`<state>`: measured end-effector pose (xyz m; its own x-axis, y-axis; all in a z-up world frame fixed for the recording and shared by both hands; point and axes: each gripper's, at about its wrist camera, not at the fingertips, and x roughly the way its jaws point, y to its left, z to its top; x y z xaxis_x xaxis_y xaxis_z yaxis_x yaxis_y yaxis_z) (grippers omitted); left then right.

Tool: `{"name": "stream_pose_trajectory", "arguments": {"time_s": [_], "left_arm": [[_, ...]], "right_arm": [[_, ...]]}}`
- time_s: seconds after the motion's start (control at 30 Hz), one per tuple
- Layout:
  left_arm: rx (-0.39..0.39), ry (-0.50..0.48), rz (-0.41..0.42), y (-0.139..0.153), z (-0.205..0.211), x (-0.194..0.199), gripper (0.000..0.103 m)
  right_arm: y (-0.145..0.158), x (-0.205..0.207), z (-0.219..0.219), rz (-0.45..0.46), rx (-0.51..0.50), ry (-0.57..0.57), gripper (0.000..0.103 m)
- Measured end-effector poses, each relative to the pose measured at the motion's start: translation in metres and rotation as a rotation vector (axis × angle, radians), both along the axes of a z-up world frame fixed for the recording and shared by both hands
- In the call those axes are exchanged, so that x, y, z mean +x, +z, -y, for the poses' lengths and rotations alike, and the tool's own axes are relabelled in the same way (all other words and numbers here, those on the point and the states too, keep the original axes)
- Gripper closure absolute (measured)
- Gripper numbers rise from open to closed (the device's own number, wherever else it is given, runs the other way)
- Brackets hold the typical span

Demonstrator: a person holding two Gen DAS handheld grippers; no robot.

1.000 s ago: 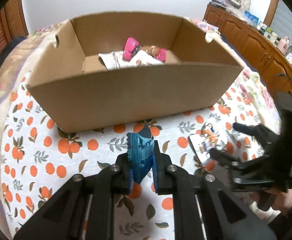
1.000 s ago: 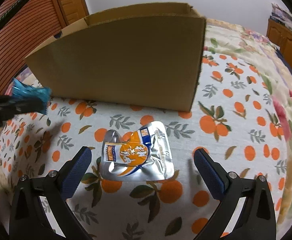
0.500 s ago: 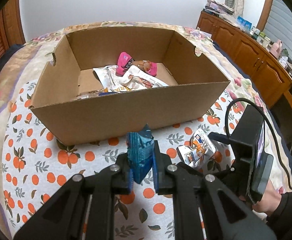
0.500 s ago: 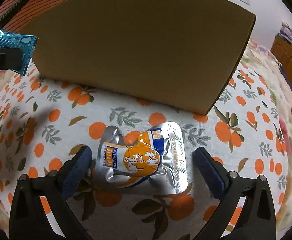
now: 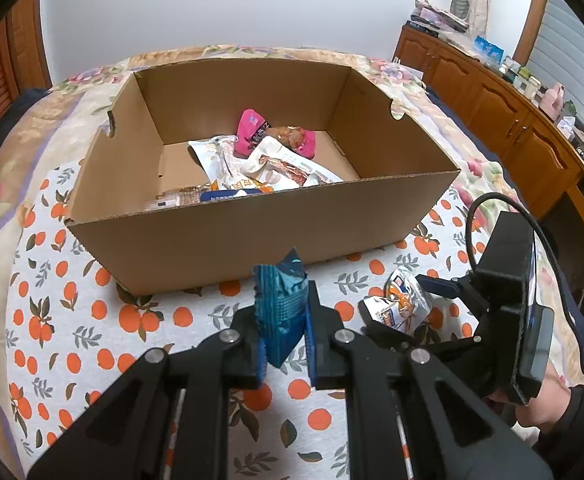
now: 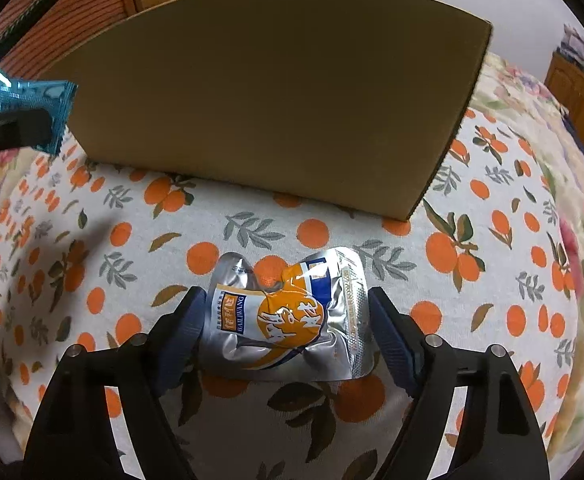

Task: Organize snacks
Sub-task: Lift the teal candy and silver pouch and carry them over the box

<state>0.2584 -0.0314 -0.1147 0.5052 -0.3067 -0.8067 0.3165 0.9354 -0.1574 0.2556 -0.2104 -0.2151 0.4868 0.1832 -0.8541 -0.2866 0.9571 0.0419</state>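
Observation:
My left gripper (image 5: 282, 308) is shut on a blue foil snack packet (image 5: 279, 312) and holds it upright above the cloth, short of the cardboard box (image 5: 252, 232). The same blue packet (image 6: 28, 100) shows at the far left of the right wrist view. A silver and orange snack pouch (image 6: 288, 320) lies on the cloth in front of the box's near wall (image 6: 272, 100). My right gripper (image 6: 286, 312) straddles the pouch with its jaws closing, the blue pads right at its two side edges. In the left wrist view, the pouch (image 5: 400, 306) sits between the right gripper's fingers (image 5: 436, 284).
The open box holds several snack packets (image 5: 268, 160), one of them pink. It stands on a bed covered with an orange-fruit print cloth (image 5: 92, 320). Wooden cabinets (image 5: 512, 120) with clutter on top line the right wall. A person's hand and dark sleeve (image 5: 564, 412) hold the right gripper.
The right gripper's jaws have narrowed from wide apart to the pouch's edges. The left gripper has risen with the blue packet, so the box's inside now shows.

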Motion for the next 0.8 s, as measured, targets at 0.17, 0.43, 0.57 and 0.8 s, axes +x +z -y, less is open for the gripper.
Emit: {"name": "stream_pose_trajectory", "arguments": {"time_s": [0.17, 0.43, 0.57, 0.8], "left_arm": [[-0.004, -0.002, 0.003, 0.002, 0.0, 0.0, 0.092], [-0.022, -0.007, 0.036, 0.019, 0.0, -0.004, 0.092], [-0.026, -0.007, 0.07, 0.034, -0.002, -0.007, 0.092], [-0.046, 0.009, 0.11, 0.053, -0.01, -0.006, 0.092]], "right_arm": [[0.005, 0.0, 0.005, 0.009, 0.014, 0.001, 0.021], [0.031, -0.01, 0.007, 0.06, 0.024, 0.017, 0.021], [0.053, -0.017, 0.008, 0.097, 0.041, 0.022, 0.021], [0.083, -0.023, 0.007, 0.161, 0.081, 0.022, 0.02]]}}
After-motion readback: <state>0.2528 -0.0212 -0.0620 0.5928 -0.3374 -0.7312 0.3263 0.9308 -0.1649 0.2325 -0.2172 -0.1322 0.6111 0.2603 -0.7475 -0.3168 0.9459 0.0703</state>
